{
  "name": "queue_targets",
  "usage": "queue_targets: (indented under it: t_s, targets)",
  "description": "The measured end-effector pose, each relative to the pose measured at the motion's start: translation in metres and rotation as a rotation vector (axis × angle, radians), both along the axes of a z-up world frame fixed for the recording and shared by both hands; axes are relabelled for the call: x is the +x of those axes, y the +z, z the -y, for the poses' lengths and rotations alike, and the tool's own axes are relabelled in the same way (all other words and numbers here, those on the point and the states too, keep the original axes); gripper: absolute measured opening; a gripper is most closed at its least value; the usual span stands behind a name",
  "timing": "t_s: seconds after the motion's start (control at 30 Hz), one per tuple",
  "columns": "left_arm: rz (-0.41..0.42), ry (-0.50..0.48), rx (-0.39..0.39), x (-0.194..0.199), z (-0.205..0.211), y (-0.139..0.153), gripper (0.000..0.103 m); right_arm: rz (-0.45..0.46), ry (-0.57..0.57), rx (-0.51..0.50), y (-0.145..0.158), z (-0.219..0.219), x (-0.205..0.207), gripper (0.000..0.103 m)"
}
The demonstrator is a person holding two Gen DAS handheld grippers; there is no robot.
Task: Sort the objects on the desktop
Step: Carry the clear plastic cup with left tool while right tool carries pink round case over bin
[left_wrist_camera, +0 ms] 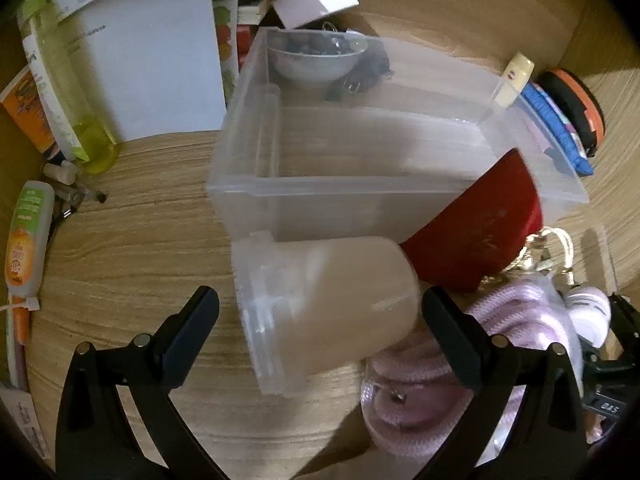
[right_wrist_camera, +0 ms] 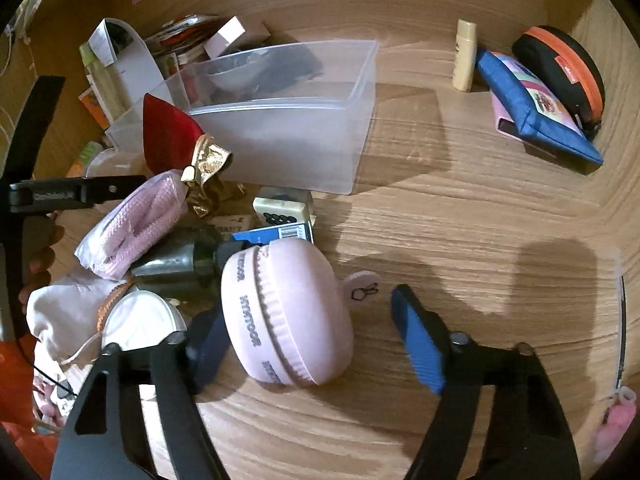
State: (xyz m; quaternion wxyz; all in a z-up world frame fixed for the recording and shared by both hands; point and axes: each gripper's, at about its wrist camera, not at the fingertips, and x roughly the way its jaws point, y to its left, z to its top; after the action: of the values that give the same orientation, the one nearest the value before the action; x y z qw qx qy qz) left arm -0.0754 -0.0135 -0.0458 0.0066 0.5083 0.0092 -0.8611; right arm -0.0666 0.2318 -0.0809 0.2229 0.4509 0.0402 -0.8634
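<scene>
In the left wrist view my left gripper [left_wrist_camera: 320,308] is open, its fingers on either side of a frosted white plastic cup [left_wrist_camera: 324,304] lying on its side on the wooden desk. Behind it stands a clear plastic bin [left_wrist_camera: 248,184] with a red pouch [left_wrist_camera: 476,232] leaning on its front wall. In the right wrist view my right gripper [right_wrist_camera: 308,340] is open around a round pink zip case [right_wrist_camera: 288,316] on the desk; the left finger is partly hidden behind it. The bin [right_wrist_camera: 304,140] and red pouch [right_wrist_camera: 168,136] lie beyond.
A pink cable in a bag [left_wrist_camera: 424,360] lies right of the cup. A bowl [left_wrist_camera: 316,60], green bottle [left_wrist_camera: 76,92] and tube [left_wrist_camera: 28,236] sit at back and left. A blue pouch [right_wrist_camera: 536,112], orange-black case [right_wrist_camera: 564,72], small cream bottle [right_wrist_camera: 464,56] and a mahjong tile [right_wrist_camera: 284,210] show in the right wrist view.
</scene>
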Motion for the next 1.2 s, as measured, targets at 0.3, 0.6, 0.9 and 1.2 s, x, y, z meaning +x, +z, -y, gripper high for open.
queue_targets:
  t_s: [0.3, 0.6, 0.9, 1.2]
  targets:
    - [-0.022, 0.042, 0.050, 0.001, 0.011, -0.002, 0.084, 0.016, -0.021, -0.053, 0.000, -0.011, -0.004, 0.055]
    - [-0.106, 0.047, 0.064, 0.021, 0.013, 0.020, 0.066, -0.051, -0.052, -0.053, 0.016, -0.022, 0.001, 0.054]
    - [-0.128, 0.058, 0.096, 0.029, 0.024, 0.028, 0.066, -0.144, -0.062, -0.062, 0.047, -0.025, -0.002, 0.054]
    - [-0.291, 0.064, 0.123, 0.049, 0.033, 0.079, 0.066, -0.232, -0.053, -0.040, 0.079, -0.017, -0.013, 0.054]
